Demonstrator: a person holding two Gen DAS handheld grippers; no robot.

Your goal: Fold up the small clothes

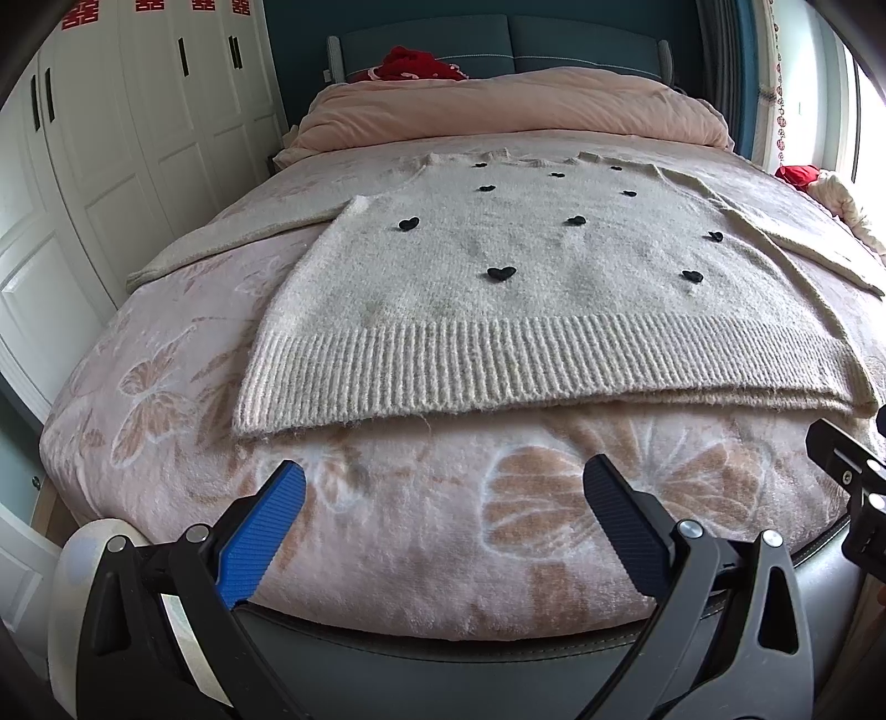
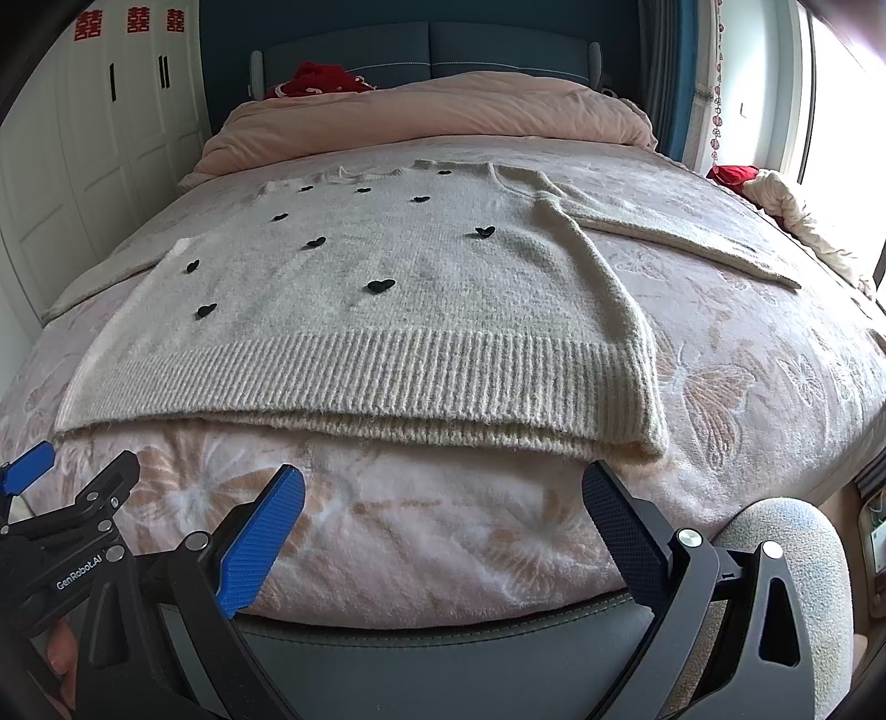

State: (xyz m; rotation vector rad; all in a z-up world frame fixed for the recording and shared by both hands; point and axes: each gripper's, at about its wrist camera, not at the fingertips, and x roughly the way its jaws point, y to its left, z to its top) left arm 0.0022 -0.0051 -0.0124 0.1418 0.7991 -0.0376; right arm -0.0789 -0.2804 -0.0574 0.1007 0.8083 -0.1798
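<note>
Cream knit sweater point(image 1: 498, 288) with small black hearts point(image 1: 501, 272) lies flat on the bed point(image 1: 387, 526), ribbed hem nearest, both sleeves spread outward over the pink butterfly blanket point(image 2: 747, 387). Left tongs point(image 1: 443, 498) and right tongs point(image 2: 443, 498) hover side by side just short of the hem, both spread wide and gripping nothing. Beyond the collar a bunched pink duvet point(image 1: 515, 105) lies before the blue headboard point(image 1: 498, 39), with red fabric point(image 1: 415, 63) on it. White wardrobe doors point(image 1: 138, 138) line the left side.

White wardrobe point(image 1: 111, 138) doors at left, teal headboard point(image 1: 498, 39) — bright window point(image 2: 830, 83) at right, pink floral bedspread point(image 1: 443, 531)
</note>
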